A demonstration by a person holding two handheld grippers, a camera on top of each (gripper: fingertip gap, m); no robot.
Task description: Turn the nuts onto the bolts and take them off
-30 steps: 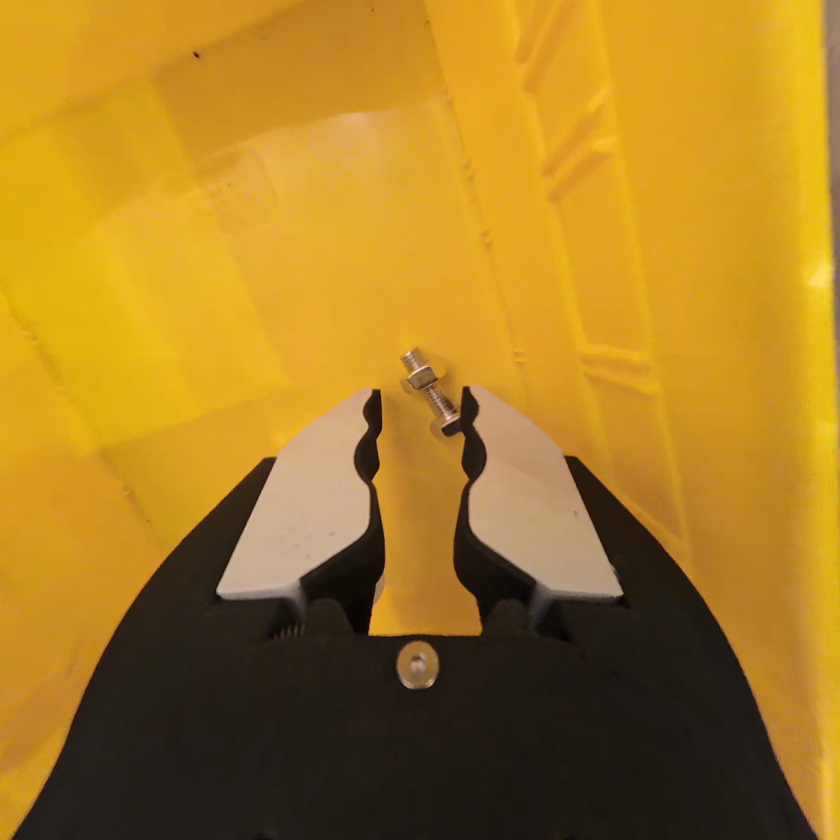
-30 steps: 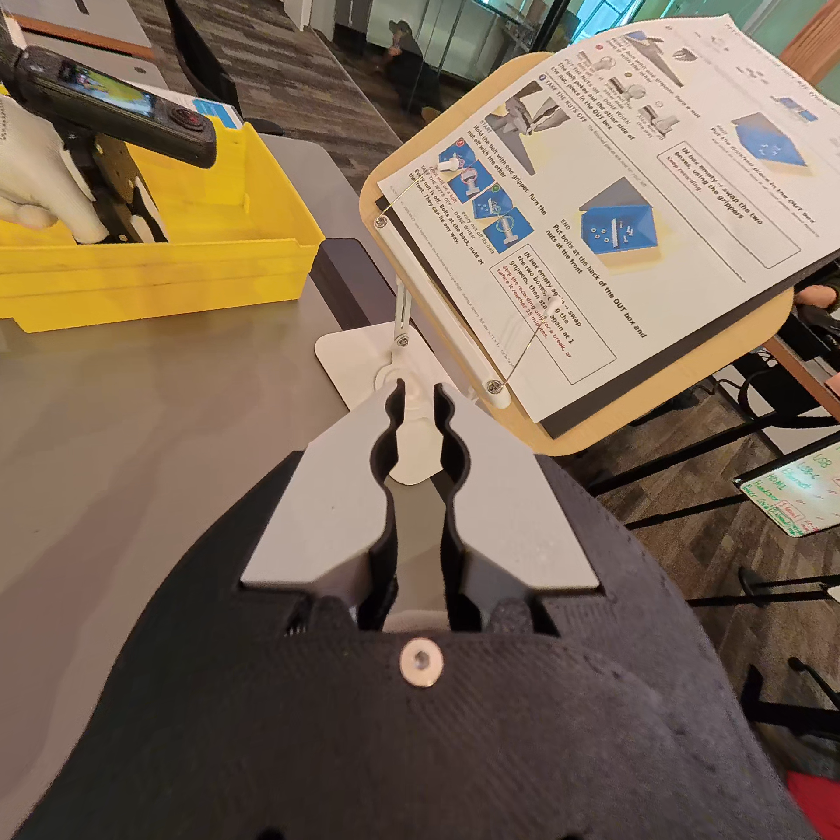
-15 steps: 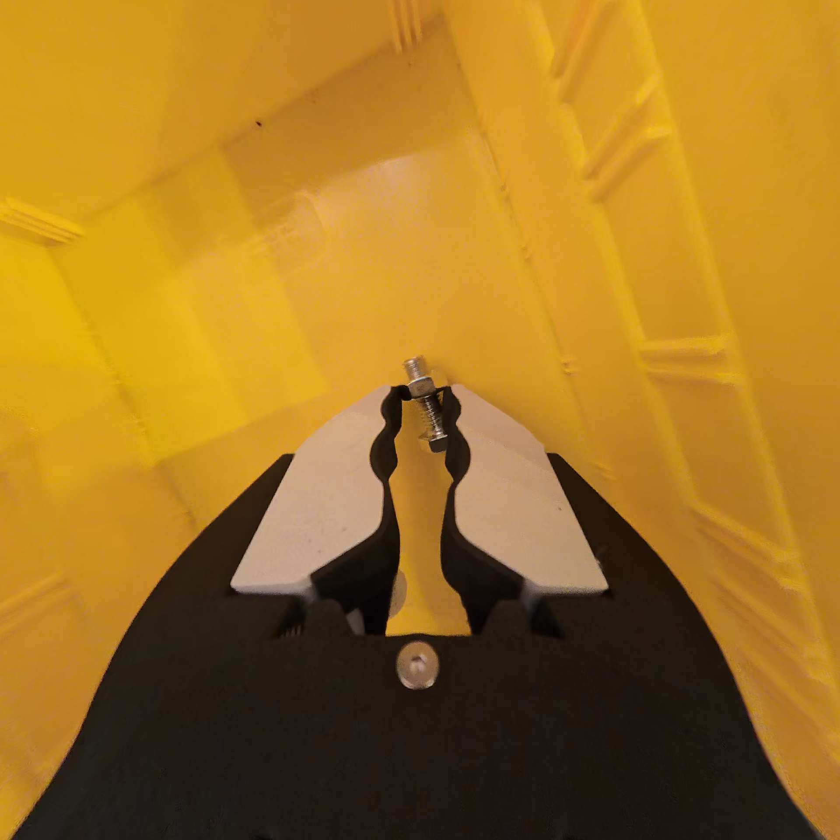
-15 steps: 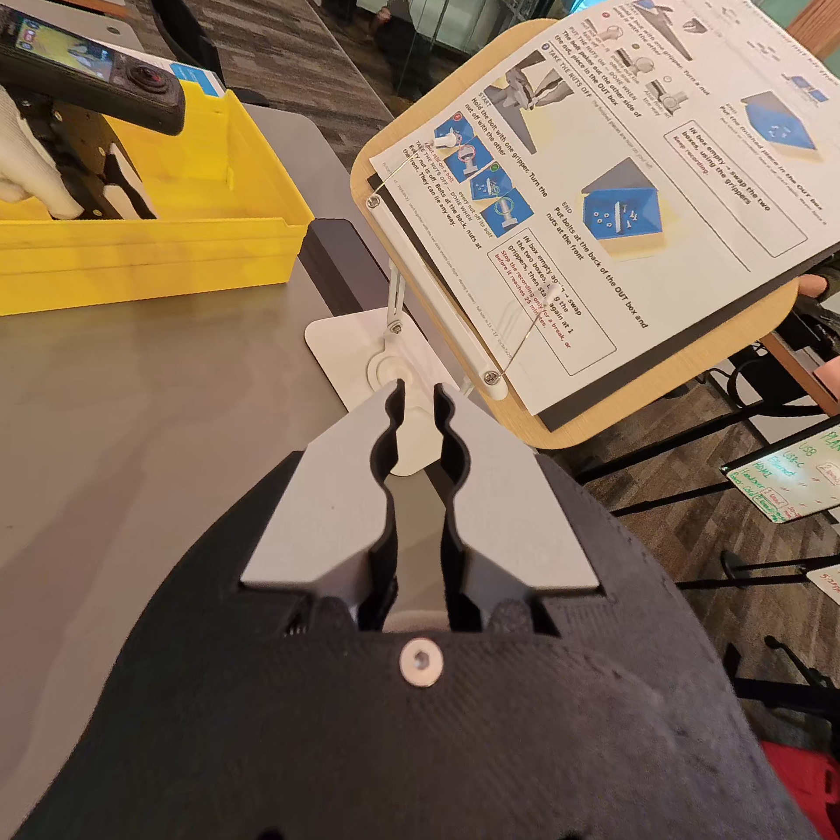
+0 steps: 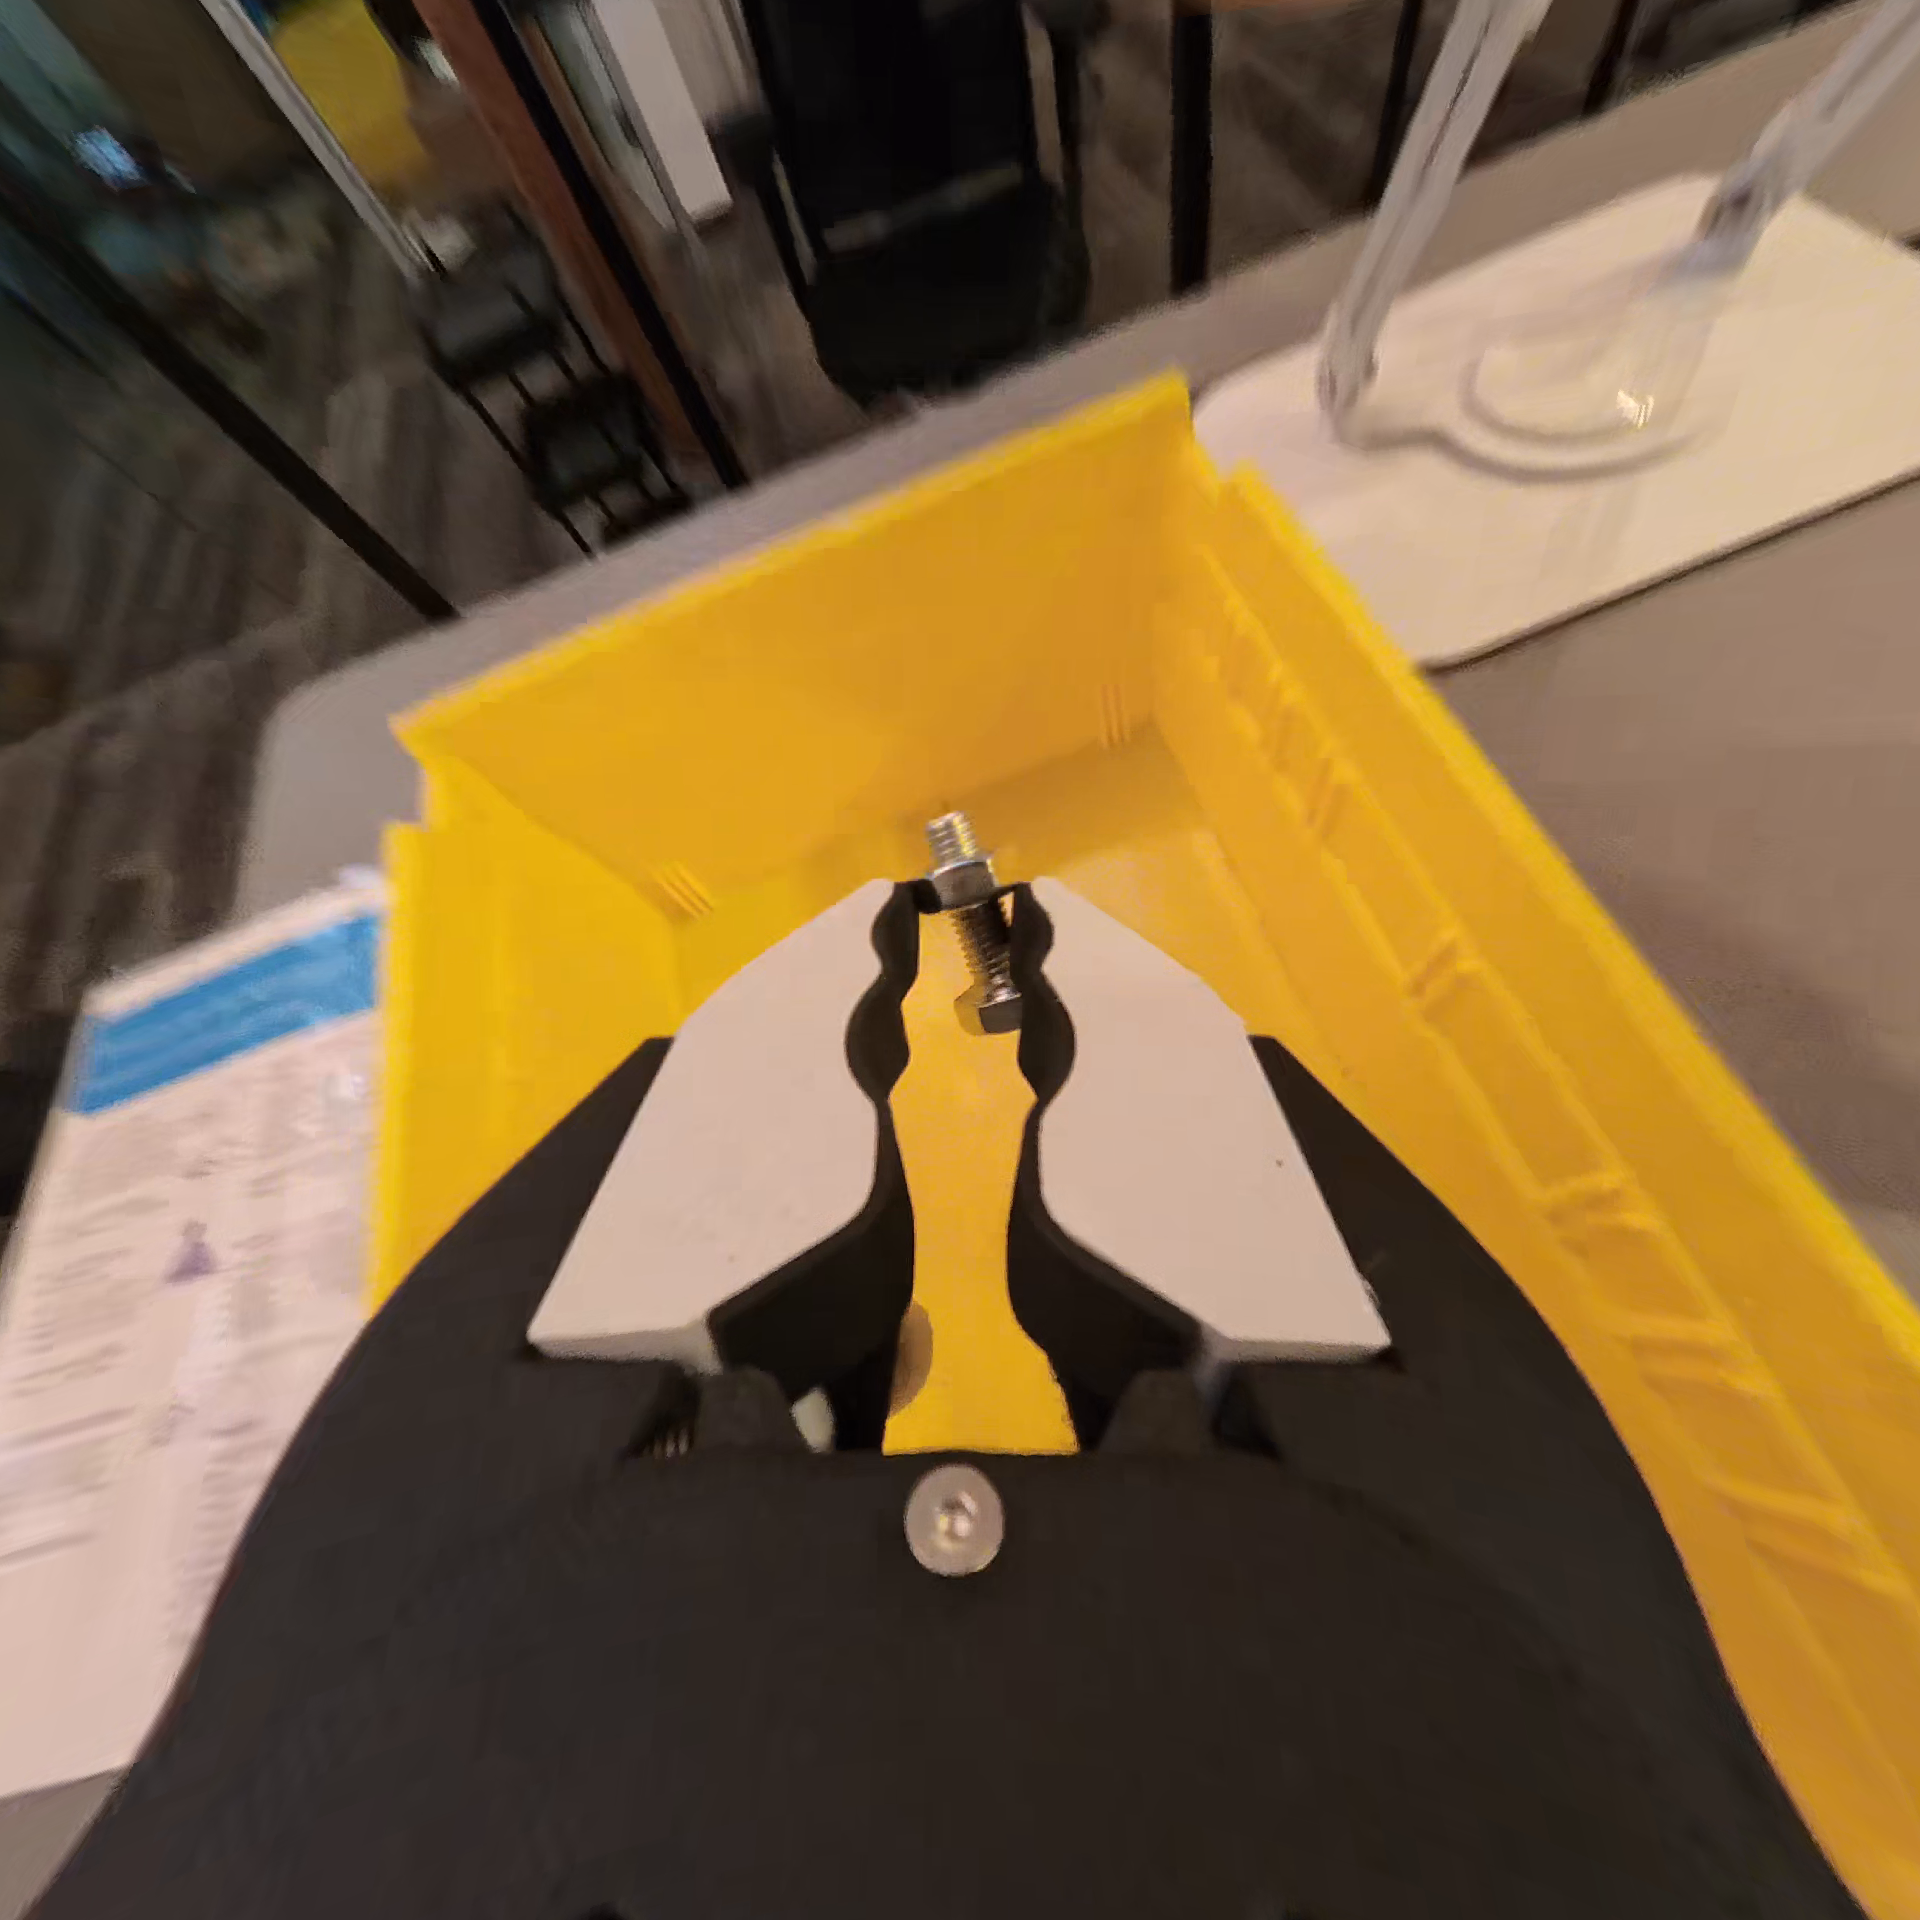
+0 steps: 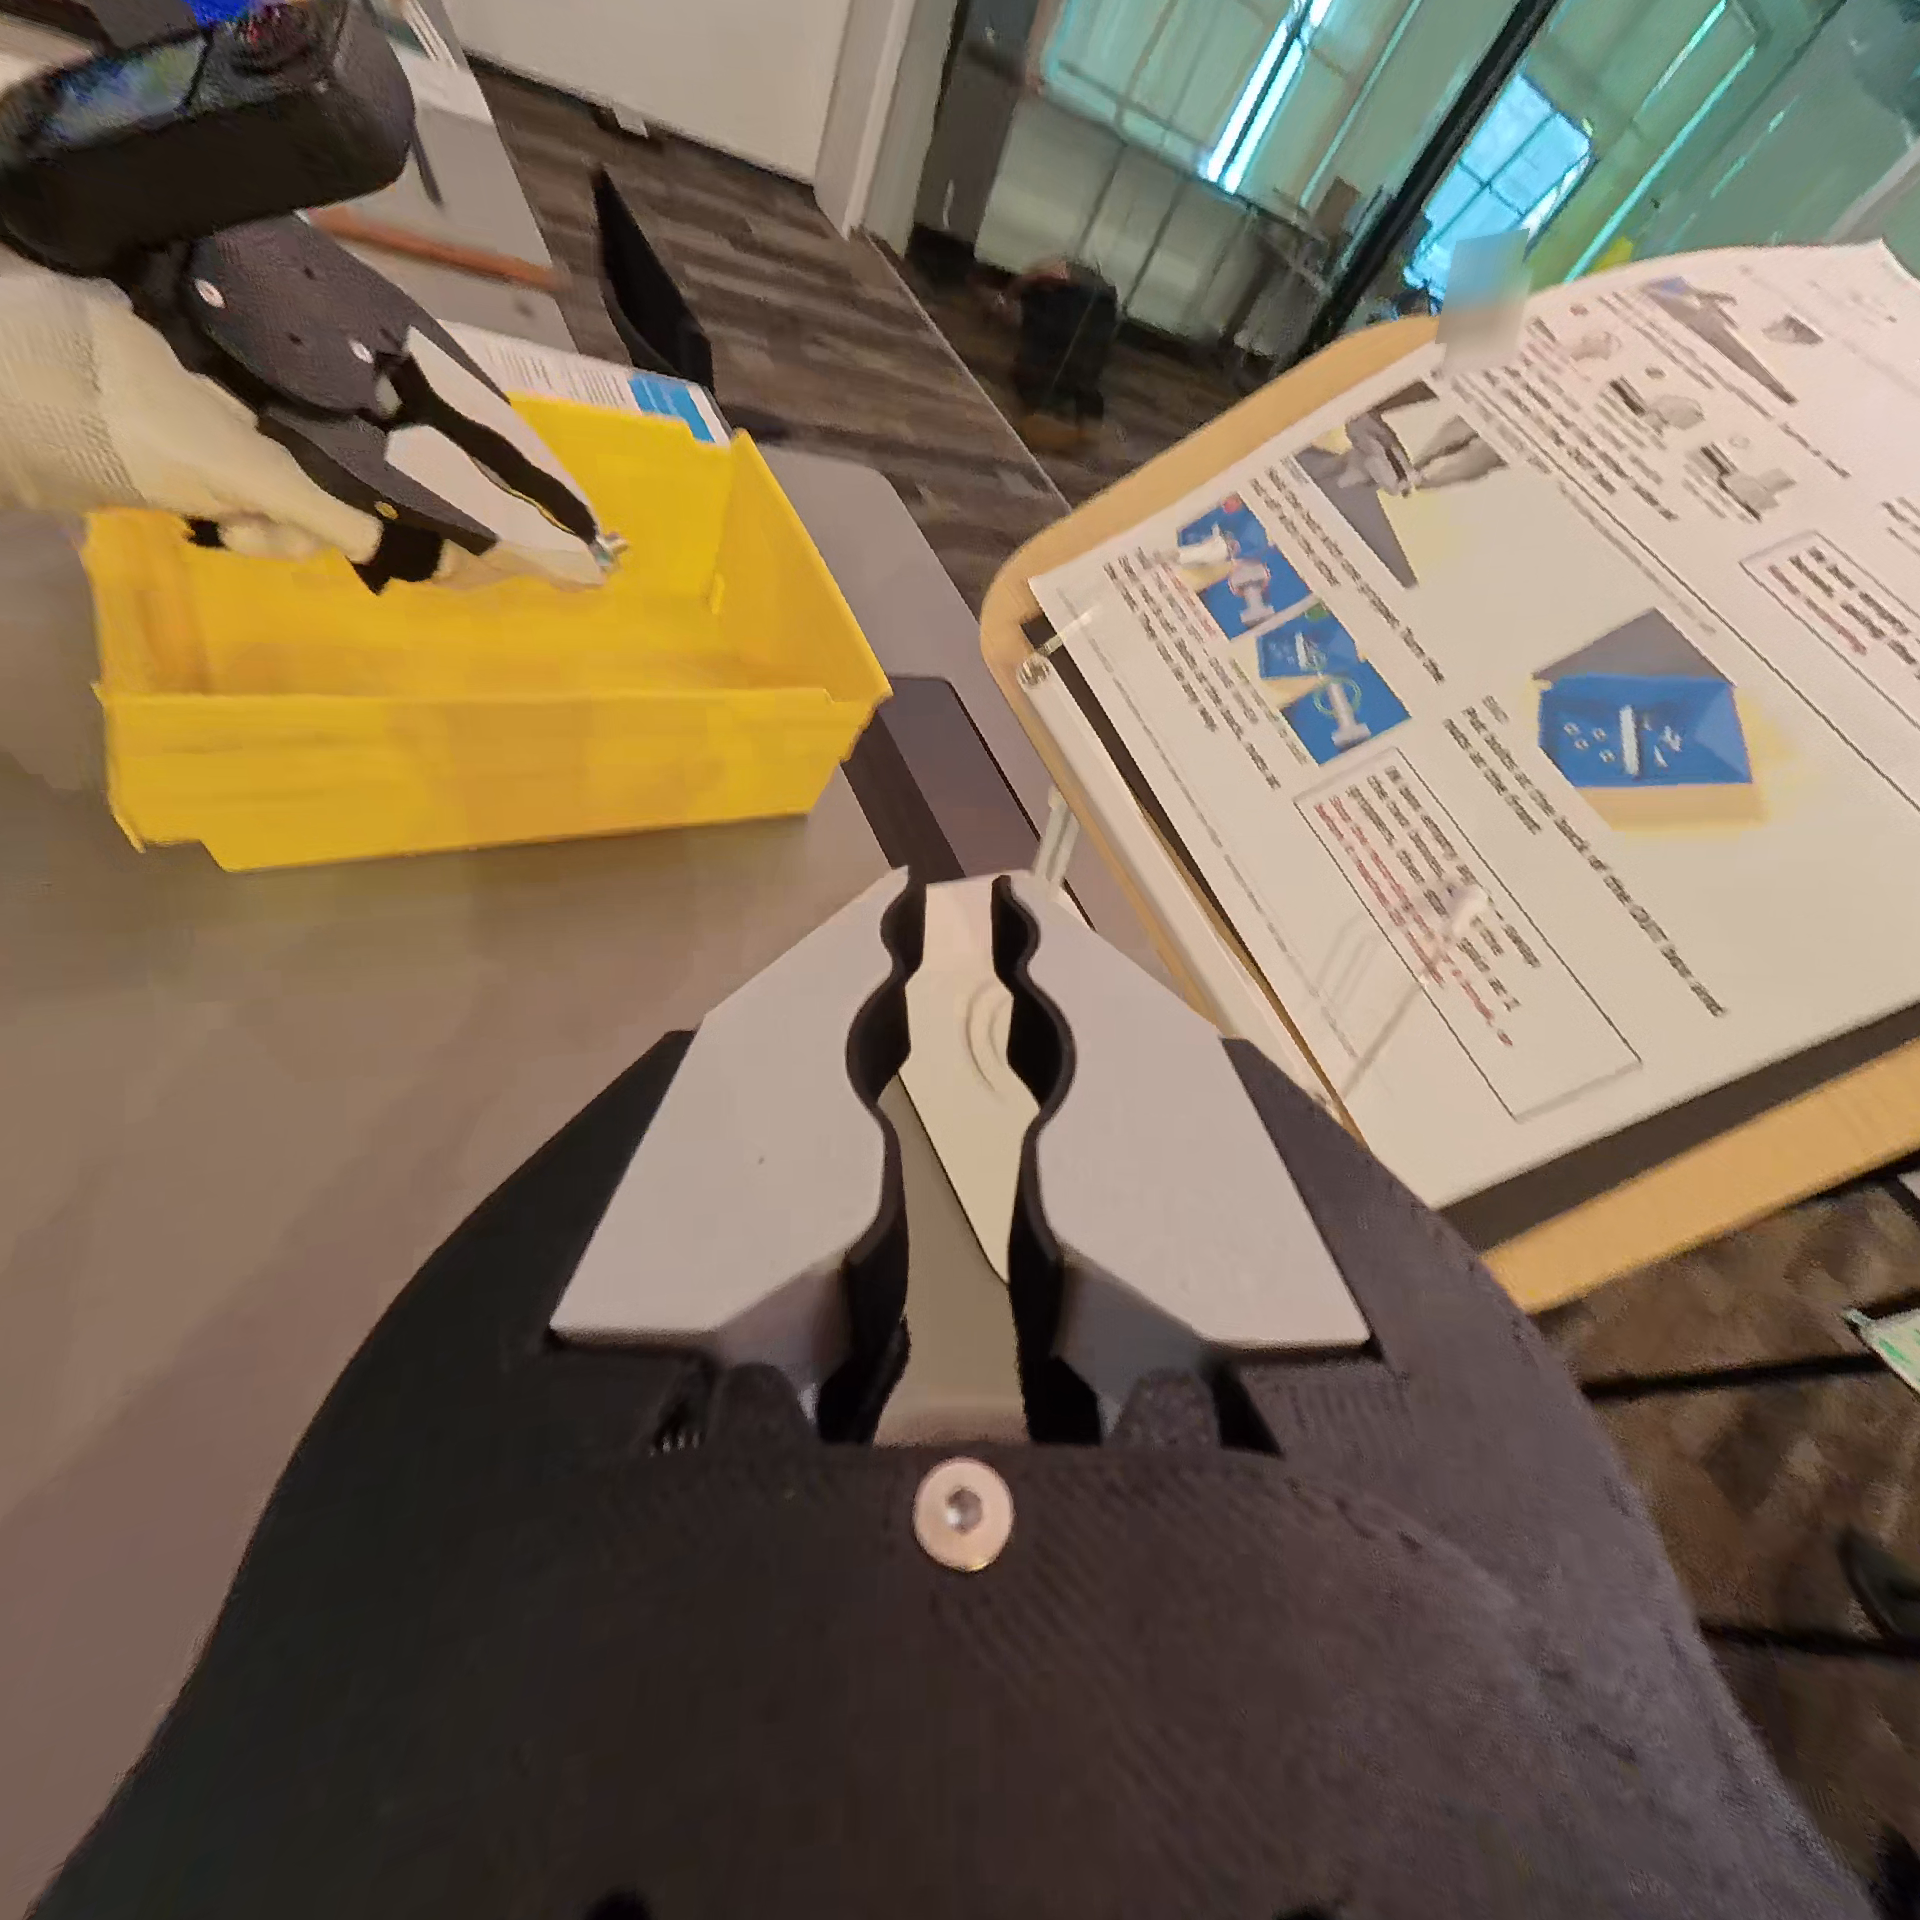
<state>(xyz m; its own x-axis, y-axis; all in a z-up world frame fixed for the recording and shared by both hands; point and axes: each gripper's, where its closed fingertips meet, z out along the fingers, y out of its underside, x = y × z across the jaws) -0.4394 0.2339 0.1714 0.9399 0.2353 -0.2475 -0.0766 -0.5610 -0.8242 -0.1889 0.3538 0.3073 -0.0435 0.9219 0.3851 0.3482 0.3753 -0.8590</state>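
1. My left gripper (image 5: 964, 896) is clenched on the small silver steel bolt (image 5: 977, 940) with its hexagonal nut (image 5: 962, 883), above the far right corner of the yellow plastic bin (image 5: 831, 665).
2. I judge the bolt light, rigid and slippery; grip the nut flats or head, not the threads.
3. My right gripper (image 6: 958, 902) hovers over the grey worktop (image 6: 312, 1039), jaws slightly parted, holding nothing.

grey table (image 6: 312, 1039) carrying yellow bin (image 6: 468, 727) near far edge. printed sheet (image 5: 156, 1247) lying flat just beside bin. white stand base (image 5: 1558, 468) sitting at bin's other side, apart from it, partly overhanging table's dark edge.
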